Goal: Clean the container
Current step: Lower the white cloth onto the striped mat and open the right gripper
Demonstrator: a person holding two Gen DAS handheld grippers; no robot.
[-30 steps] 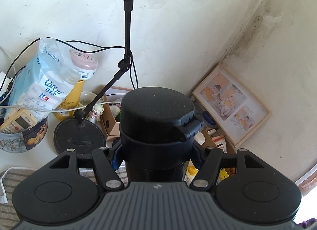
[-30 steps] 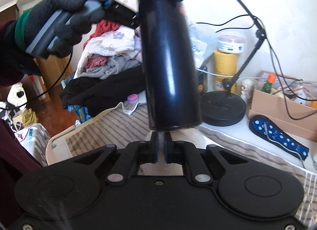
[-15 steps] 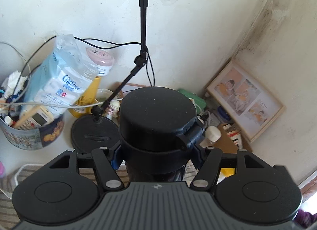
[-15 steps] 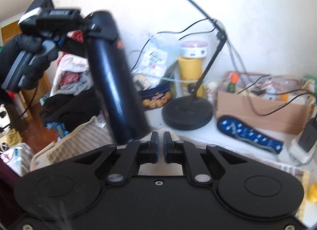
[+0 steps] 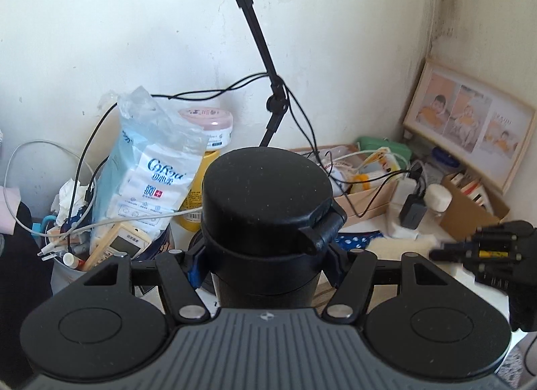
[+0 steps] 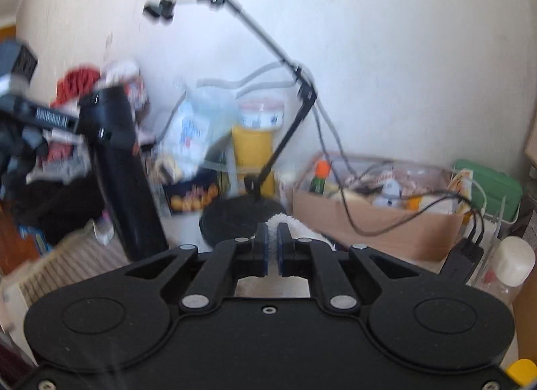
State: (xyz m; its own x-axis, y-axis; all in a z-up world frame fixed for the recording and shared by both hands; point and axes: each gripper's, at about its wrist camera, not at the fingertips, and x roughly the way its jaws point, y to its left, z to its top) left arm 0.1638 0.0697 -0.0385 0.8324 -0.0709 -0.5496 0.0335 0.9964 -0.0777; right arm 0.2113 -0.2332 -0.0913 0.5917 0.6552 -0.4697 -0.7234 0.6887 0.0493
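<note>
Since the earlier frames, the black flask has been carried from just ahead of the right tongs out to their left side, and the right tongs are now seen at the right edge of the left wrist view, where they were not seen before.

The flask is clamped just under its lid between the pads of the left tongs, close in front of them, lid up and tilted slightly. In the right wrist view the flask is seen to the left of the right tongs, held off the striped cloth below it. The right tongs are closed narrow, with nothing seen pressed between them; a white fluffy cloth is seen just beyond their tips, and contact cannot be told because of the blur.

Further ahead of the left tongs a tissue pack is seen to the left, in a crowded tin. A yellow canister with a pink-lidded jar on top is placed behind the flask. A cardboard box is set to the right on the surface. Farthest off, a black stand arm is raised against the white wall.
</note>
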